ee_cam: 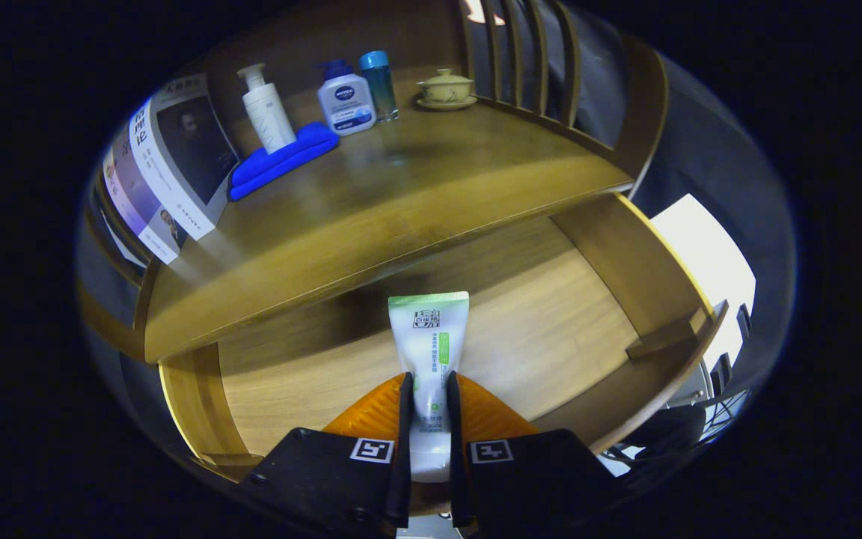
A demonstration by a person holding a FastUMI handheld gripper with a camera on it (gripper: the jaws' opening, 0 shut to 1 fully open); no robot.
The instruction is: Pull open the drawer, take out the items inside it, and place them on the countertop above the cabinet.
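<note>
Gripper view: the biggest thing is the brown wooden cabinet top (416, 187), shiny and smooth. Under it the wooden drawer (551, 314) is pulled open, and its pale floor is bare apart from one thing.

On the left of the cabinet top, some books with white covers (169, 168) lean against the side. One cover has a dark portrait on it and some Chinese writing. Next to the books lies a folded blue cloth (281, 161). A white pump bottle (266, 112) stands on the cloth. Beside it stands a white bottle with a blue pump (346, 101), and its dark blue badge reads NIVEA. Just behind that is a clear bottle with a blue cap (379, 82). Farther right sits a small yellowish lidded tea cup on a saucer (445, 88).

The white tube with a green end (429, 344) is over the drawer floor. Its long side runs straight away from the gripper (429, 404), and the green flat end points at the cabinet. Its writing is too small to read. The two fingers are close together and both squeeze the tube's near end.
</note>
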